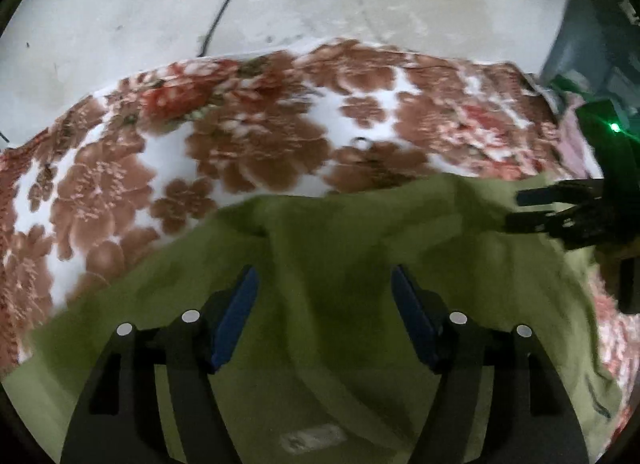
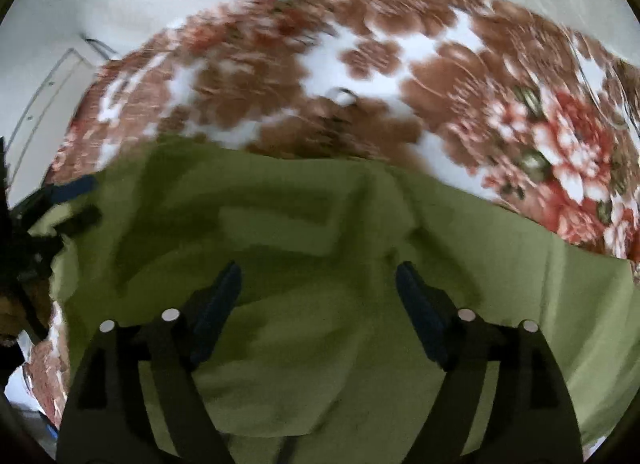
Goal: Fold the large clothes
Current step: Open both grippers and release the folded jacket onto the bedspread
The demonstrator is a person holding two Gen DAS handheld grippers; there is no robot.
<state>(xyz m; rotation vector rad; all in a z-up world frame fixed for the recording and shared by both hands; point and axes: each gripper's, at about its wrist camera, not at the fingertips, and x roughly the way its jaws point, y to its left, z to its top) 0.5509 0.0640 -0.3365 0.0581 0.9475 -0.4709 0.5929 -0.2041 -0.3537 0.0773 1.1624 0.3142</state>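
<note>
Olive garment point(image 1: 340, 264), one, on one floral blanket point(image 1: 240, 136); two claws, left point(image 1: 324, 296) and right point(image 2: 318, 296), both spread, empty.

Left gripper point(image 1: 324, 320): black plastic frame, two fingers point(image 1: 236, 320) faced with blue pads, four round silver screw heads across the knuckles. Right gripper point(image 2: 318, 312): same black build, darker blue pads on fingers point(image 2: 216, 312), four silver screw heads; seen from the left wrist, its body carries a lit green LED.
</note>
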